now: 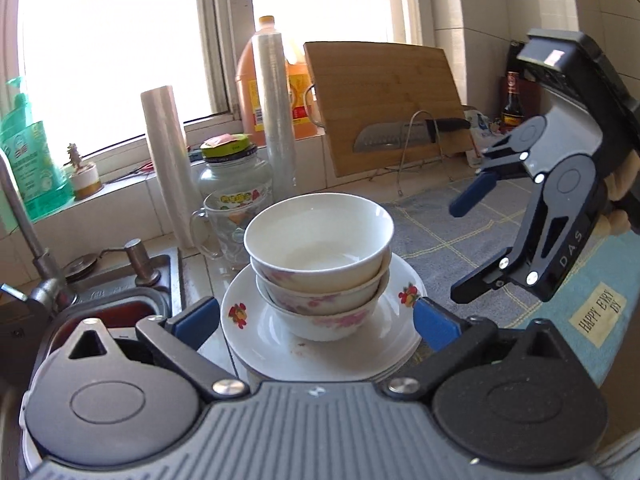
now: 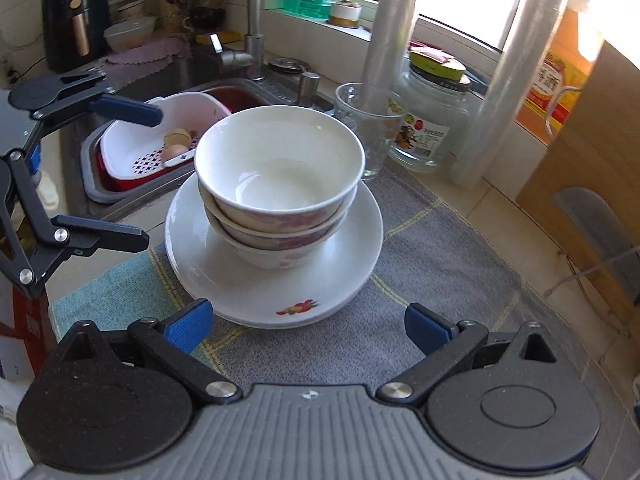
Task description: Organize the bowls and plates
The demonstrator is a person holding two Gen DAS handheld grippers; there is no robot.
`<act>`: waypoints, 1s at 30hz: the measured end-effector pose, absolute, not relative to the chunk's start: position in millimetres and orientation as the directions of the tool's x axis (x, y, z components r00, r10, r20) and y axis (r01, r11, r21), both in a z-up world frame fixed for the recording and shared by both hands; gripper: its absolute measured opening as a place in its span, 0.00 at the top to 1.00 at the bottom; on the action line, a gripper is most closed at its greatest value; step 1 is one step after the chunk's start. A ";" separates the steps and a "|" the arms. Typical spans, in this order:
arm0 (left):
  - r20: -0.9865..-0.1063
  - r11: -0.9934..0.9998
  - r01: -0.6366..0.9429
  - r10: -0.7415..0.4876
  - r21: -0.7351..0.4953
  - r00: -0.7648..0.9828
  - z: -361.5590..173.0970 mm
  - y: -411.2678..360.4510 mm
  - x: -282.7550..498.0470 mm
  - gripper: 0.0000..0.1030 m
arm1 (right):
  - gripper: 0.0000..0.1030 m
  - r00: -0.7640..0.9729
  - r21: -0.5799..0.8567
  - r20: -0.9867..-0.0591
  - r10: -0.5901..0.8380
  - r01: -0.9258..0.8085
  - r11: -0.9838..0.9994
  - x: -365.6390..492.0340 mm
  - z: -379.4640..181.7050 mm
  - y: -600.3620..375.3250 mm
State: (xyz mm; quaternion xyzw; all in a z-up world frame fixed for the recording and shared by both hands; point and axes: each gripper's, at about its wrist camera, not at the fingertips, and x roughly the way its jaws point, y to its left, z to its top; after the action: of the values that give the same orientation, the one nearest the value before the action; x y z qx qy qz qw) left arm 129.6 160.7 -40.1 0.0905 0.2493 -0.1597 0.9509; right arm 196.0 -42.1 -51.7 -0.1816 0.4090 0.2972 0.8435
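Your left gripper and right gripper both gape wide, gripping nothing. The three nested bowls sit on the stacked plates, on the mat right of the sink.

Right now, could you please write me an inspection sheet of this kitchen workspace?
Surface: counter covered by a grey and blue cloth; sink beside it.
Job's things: three nested bowls stand upright on stacked plates, partly on the cloth.
Clutter: glass mug, lidded jar, two film rolls, orange bottle, cutting board with knife, colander in the sink.
Grippers: left gripper and right gripper both open, holding nothing, plates between neither's pads.
Cables: nothing seen.
Surroundings: bright window, tiled wall, faucet.
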 end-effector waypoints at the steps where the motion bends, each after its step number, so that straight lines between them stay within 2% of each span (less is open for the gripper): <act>1: -0.516 0.951 0.302 -0.223 0.072 0.827 -37.5 159.2 126.4 0.01 | 0.00 0.507 -0.048 -0.796 0.331 -0.598 0.800 191.5 -50.4 -46.8; 6: -0.598 0.997 0.065 -0.073 -0.035 0.798 -22.5 149.9 115.1 0.01 | 0.00 0.591 -0.007 -0.772 0.232 -0.373 0.928 159.0 -37.8 -62.4; 8: -0.601 0.998 0.013 -0.047 -0.061 0.798 -14.0 145.5 107.2 0.01 | 0.00 0.615 -0.001 -0.760 0.211 -0.326 0.945 145.6 -31.1 -65.6; 12: -0.619 0.998 -0.067 0.051 -0.003 0.783 0.1 130.4 91.8 0.01 | 0.00 0.642 0.033 -0.739 0.203 -0.266 0.963 124.2 -16.4 -70.2; 30: -0.608 0.993 -0.121 0.098 0.002 0.788 14.5 124.0 58.6 0.01 | 0.00 0.688 0.041 -0.697 0.202 -0.243 0.969 93.1 2.0 -70.0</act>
State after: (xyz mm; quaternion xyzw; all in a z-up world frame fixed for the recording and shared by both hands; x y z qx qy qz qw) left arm 58.6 124.0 14.5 -0.0185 0.3206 0.0580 0.9453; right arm 93.1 -70.0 2.0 -0.0273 0.3761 0.1211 0.9182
